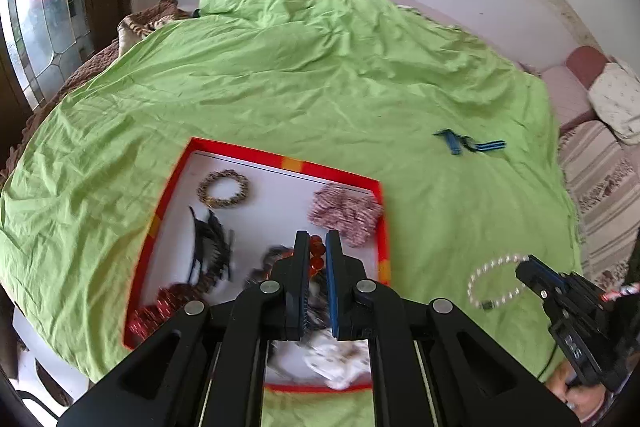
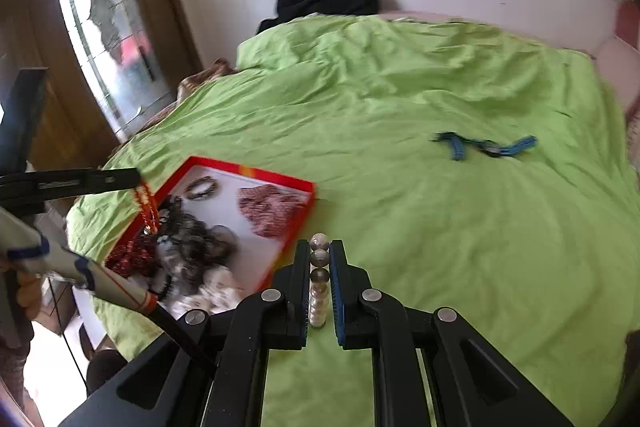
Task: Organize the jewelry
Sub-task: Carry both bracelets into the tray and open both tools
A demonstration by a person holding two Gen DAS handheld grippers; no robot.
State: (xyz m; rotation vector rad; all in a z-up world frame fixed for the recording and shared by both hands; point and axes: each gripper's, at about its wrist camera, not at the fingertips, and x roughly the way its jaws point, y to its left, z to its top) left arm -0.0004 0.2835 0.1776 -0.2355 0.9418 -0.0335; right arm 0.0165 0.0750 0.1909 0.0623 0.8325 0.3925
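Clamping round pearl beads (image 2: 319, 281), the right gripper (image 2: 319, 259) hung beside the red tray (image 2: 298, 183); left gripper (image 1: 317, 255) pinched glossy orange beads (image 1: 316, 253) above it.

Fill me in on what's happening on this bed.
A person is sorting jewelry with a tool in each hand. The left tool is shut on an orange bead string over the red tray of accessories. The right tool grips a pearl bracelet above the green sheet. Blue clips lie farther off.
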